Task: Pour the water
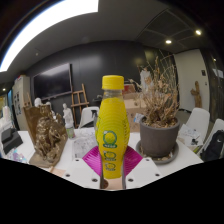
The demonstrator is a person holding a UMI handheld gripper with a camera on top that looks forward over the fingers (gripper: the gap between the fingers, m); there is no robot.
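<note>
- I see a yellow bottle [112,130] standing upright dead ahead, with a yellow cap and a green and white label; it is my landmark for everything else.
- The bottle sits between the gripper's [112,163] two fingers, whose magenta pads [95,160] show at either side of its lower body.
- I cannot tell whether the pads press on the bottle or leave a gap, and the fingers themselves are hidden in the dark below.
- The bottle's base is hidden too, so I cannot tell if it rests on the white table [70,168] or hangs above it.
- Right of the bottle, near it, a dark grey pot [160,137] holds a bunch of dried brown stems.
- Left of the bottle, a little further off, stands a brown dried arrangement [49,135].
- Behind the bottle, a dark wall [90,65] carries a dark screen [53,82] up to the left.
- Above the bottle, a long bright ceiling light [50,28] curves across.
</note>
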